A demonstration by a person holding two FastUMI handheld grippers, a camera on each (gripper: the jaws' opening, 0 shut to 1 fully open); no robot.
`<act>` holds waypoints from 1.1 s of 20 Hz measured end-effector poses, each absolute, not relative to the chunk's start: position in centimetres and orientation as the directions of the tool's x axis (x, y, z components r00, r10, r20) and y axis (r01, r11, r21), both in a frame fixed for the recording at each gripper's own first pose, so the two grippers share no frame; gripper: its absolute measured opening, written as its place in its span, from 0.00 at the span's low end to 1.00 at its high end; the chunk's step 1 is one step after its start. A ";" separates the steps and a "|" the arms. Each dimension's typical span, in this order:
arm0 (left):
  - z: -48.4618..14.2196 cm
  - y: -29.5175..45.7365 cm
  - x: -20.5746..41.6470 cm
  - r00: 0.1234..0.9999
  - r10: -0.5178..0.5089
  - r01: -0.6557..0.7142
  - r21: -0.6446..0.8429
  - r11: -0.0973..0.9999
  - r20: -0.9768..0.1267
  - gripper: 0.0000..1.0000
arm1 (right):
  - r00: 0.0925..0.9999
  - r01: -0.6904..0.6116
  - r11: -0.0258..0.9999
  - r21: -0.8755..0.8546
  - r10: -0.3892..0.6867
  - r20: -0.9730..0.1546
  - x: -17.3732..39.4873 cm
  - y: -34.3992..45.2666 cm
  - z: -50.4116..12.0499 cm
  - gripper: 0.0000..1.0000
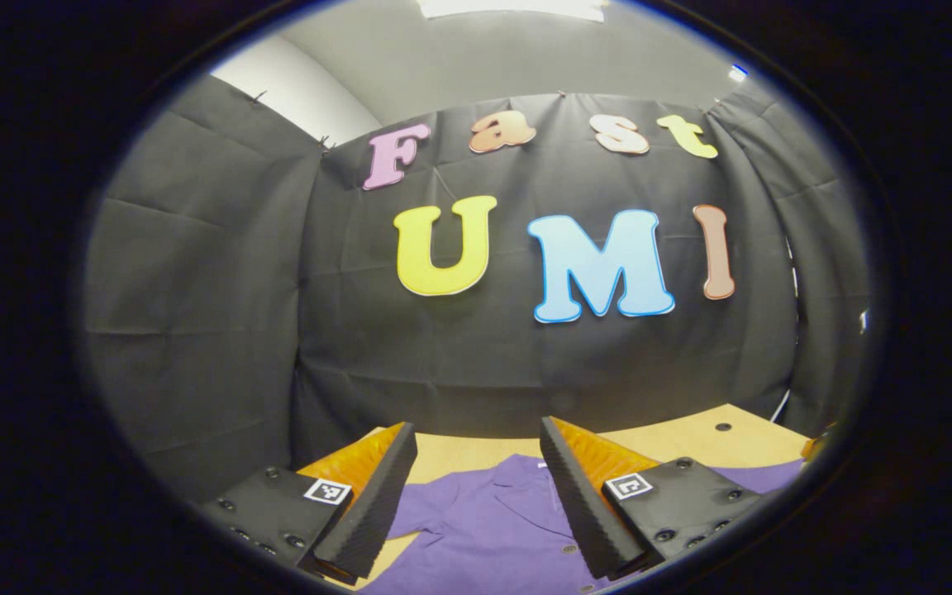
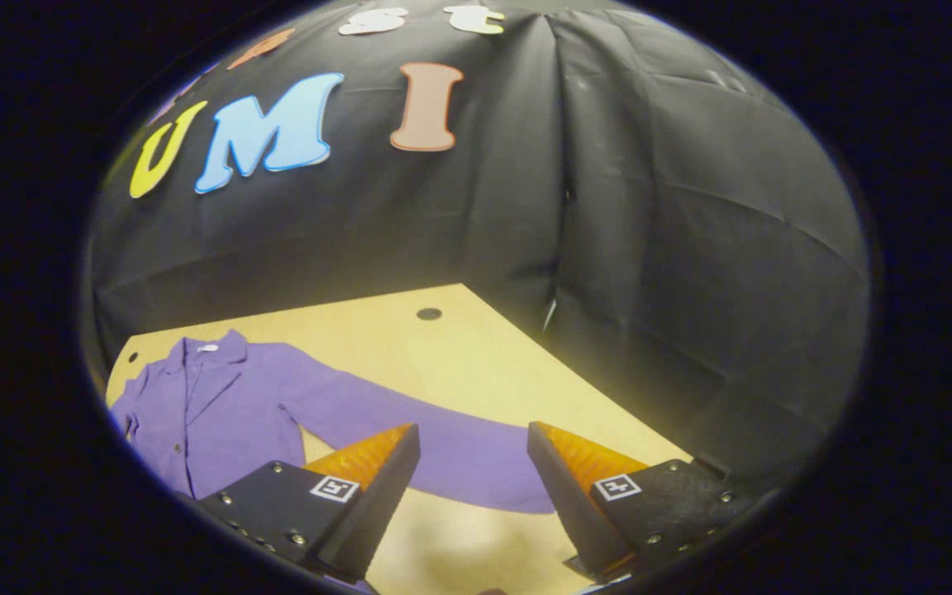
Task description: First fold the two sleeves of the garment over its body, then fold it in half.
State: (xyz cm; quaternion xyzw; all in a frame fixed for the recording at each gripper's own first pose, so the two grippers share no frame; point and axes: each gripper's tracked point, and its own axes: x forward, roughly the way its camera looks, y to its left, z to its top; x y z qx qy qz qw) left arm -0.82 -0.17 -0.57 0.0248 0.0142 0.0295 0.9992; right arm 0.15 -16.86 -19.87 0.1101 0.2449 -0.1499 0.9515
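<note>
Here we list one purple garment (image 2: 220, 409), a buttoned, collared piece lying flat and face up on the tabletop (image 2: 451, 347). In the right gripper view we see its collar toward the booth's back wall, its body at the left of the view, and one long sleeve (image 2: 435, 450) stretched out sideways across the wood, unfolded, its cuff end lying between our right gripper's two fingers and farther off than they are. In the left gripper view we see the collar and button placket (image 1: 517, 512) between and beyond the left gripper's fingers, with more purple cloth running off at the right.

Next, the right gripper (image 2: 472, 463): jaws spread wide, nothing between them, held above the sleeve; we cannot tell whether the tips touch the cloth.

The left gripper (image 1: 476, 467): jaws likewise spread wide and empty, poised over the upper body of the garment near the collar.

Then the tabletop itself: light wood, with a small dark round hole (image 2: 429, 314) near its far edge, well apart from the garment.

Last, the surround: black cloth wall (image 2: 649, 207) on the back and sides of the booth, meeting the tabletop's edges.
</note>
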 end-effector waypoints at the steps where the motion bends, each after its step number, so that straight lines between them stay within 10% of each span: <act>1: -0.5 -0.1 -0.8 0.998 0.063 -0.062 0.054 0.997 -0.025 0.97 | 0.814 0.361 0.921 0.146 -0.234 -0.532 0.0 -17.4 -21.1 0.88; 22: -0.7 0.2 -1.2 0.997 0.072 -0.068 0.081 0.994 -0.041 0.97 | 0.606 0.524 0.831 0.183 -0.213 -0.767 0.3 -18.8 -32.5 0.96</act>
